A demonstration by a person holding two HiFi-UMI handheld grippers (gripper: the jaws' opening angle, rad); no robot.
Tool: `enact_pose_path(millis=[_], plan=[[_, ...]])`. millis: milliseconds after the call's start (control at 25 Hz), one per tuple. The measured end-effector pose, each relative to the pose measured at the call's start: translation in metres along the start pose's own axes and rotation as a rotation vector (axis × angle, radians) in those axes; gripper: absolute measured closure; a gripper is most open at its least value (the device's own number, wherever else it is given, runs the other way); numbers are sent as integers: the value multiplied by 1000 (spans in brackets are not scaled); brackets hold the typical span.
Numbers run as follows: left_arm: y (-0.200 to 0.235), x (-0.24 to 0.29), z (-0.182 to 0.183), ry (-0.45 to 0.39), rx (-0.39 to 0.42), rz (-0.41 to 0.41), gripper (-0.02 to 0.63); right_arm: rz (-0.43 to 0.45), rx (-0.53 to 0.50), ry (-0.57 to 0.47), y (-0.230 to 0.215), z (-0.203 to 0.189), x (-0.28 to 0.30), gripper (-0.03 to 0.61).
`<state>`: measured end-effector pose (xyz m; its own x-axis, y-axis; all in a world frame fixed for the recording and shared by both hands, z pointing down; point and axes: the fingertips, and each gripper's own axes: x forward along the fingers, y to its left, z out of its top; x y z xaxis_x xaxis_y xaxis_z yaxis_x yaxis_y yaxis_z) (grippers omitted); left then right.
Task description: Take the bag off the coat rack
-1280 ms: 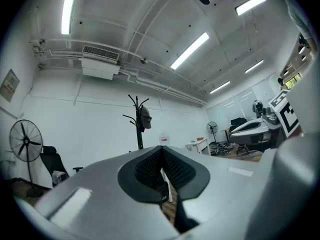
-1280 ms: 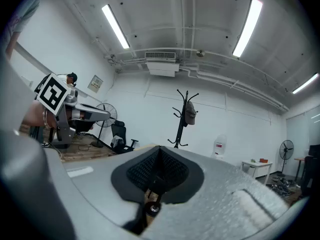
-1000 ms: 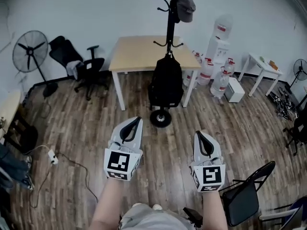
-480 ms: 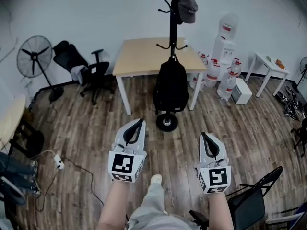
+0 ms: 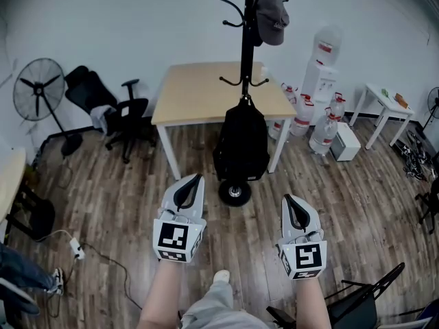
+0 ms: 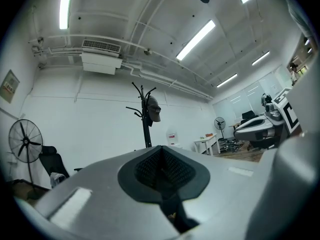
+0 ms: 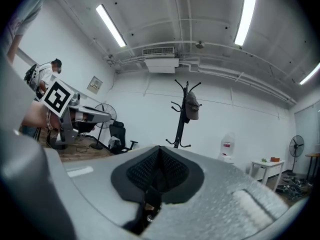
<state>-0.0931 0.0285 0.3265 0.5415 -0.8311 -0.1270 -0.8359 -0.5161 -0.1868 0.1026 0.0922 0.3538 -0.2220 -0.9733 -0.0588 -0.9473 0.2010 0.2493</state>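
1. Ahead of left gripper (image 5: 195, 179) and right gripper (image 5: 288, 199), well apart: bag (image 5: 240, 142), hung from a lower hook of rack (image 5: 245, 40).
2. Long axis upright; top loop at hook, base toward floor.
3. Both sets of jaws closed together, nothing between.
4. Judged about midway between grippers; left marginally nearer.

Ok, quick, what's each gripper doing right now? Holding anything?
Left gripper: jaws closed, holding nothing.
Right gripper: jaws closed, holding nothing.
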Motion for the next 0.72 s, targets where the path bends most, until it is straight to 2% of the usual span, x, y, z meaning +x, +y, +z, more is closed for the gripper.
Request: enact_pose_path(millis=[320,480,720], plan=[[54,93,-15,8,-22,-44,603,-36,26,17,-29,-7,102,577],[61,131,-19,2,6,-88,603,-57,35,32,-42,-15,134,577],[67,168,-33,7,-7,-114,603,-67,12,60,-55,-24,166,577]])
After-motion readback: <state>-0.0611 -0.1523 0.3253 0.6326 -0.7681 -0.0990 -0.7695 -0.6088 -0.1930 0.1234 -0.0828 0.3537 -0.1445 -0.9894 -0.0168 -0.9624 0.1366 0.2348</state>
